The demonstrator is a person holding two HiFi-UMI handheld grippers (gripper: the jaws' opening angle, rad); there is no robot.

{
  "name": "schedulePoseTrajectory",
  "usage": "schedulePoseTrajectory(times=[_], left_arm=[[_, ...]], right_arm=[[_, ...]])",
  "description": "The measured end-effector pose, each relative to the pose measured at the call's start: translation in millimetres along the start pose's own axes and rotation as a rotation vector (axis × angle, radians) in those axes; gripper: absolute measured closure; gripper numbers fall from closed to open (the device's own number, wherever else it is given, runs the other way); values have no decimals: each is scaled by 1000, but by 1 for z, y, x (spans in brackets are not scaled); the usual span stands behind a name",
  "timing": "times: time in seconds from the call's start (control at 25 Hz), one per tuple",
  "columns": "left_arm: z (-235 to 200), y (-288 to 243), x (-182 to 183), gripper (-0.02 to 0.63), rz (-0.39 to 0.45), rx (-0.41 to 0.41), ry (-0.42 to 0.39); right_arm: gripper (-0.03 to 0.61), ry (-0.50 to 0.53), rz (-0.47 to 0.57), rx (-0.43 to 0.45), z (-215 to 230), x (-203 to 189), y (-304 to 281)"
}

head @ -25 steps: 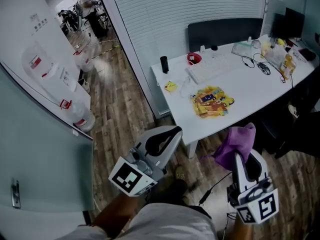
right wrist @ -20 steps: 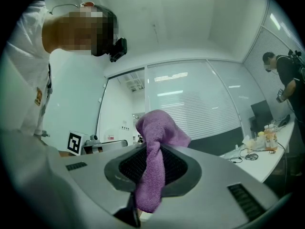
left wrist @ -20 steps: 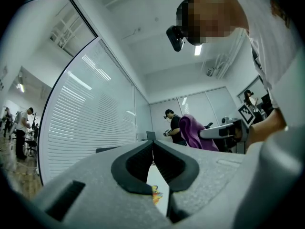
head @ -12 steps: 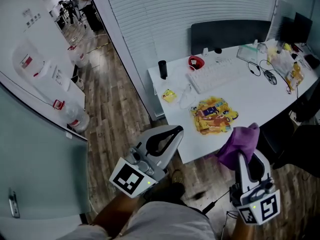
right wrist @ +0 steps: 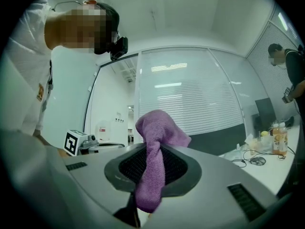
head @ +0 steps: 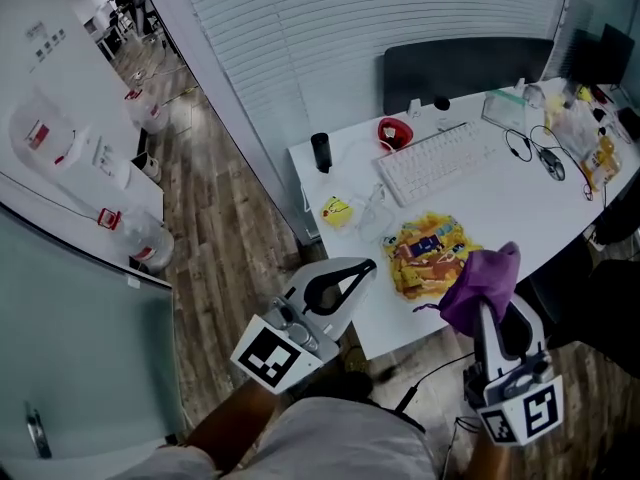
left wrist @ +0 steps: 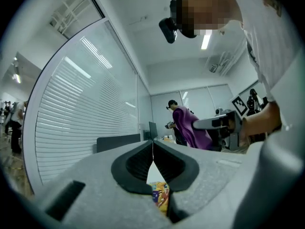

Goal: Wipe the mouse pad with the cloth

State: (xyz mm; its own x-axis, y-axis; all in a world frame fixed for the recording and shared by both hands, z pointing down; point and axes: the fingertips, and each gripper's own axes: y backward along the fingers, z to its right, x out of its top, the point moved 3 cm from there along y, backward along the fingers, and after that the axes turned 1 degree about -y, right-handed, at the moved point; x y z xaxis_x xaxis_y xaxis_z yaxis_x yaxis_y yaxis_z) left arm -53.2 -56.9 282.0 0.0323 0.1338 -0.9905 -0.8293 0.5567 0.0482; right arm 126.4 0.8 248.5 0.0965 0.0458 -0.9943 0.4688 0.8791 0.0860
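The mouse pad (head: pixel 432 250) is a colourful yellow cartoon print lying on the white desk (head: pixel 520 203) near its front edge. A purple cloth (head: pixel 480 288) is bunched up in my right gripper (head: pixel 486 303), whose jaws are shut on it; in the right gripper view the cloth (right wrist: pixel 155 161) sticks up from between the jaws. The cloth hangs over the desk's front edge, just right of the pad. My left gripper (head: pixel 355 268) is shut and holds nothing, its tips at the desk's near corner, left of the pad. A strip of the pad (left wrist: pixel 161 194) shows below its jaws.
On the desk lie a white keyboard (head: pixel 440 163), a red bowl (head: pixel 392 131), a black cup (head: pixel 321 152), a small yellow figure (head: pixel 337 211), cables with a mouse (head: pixel 553 168), and bottles at the far right. A dark chair back (head: pixel 465 68) stands behind. Wooden floor lies left.
The desk has come nearer in the head view. Both grippers now reach its front edge, and the cloth now overlaps the desk beside the pad. The jaws are unchanged.
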Motion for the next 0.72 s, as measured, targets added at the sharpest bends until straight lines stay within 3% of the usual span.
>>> schedulePoseTrajectory(times=[0.48,0.72], left_arm=[[-20,-32,-60,598,-150,-98,71],[-14,-45,-100,598,-269,-188,18]], right_arm=[[514,7,-132,13,24,-32,-64],[514,64,-304,54,21,-60,-95]])
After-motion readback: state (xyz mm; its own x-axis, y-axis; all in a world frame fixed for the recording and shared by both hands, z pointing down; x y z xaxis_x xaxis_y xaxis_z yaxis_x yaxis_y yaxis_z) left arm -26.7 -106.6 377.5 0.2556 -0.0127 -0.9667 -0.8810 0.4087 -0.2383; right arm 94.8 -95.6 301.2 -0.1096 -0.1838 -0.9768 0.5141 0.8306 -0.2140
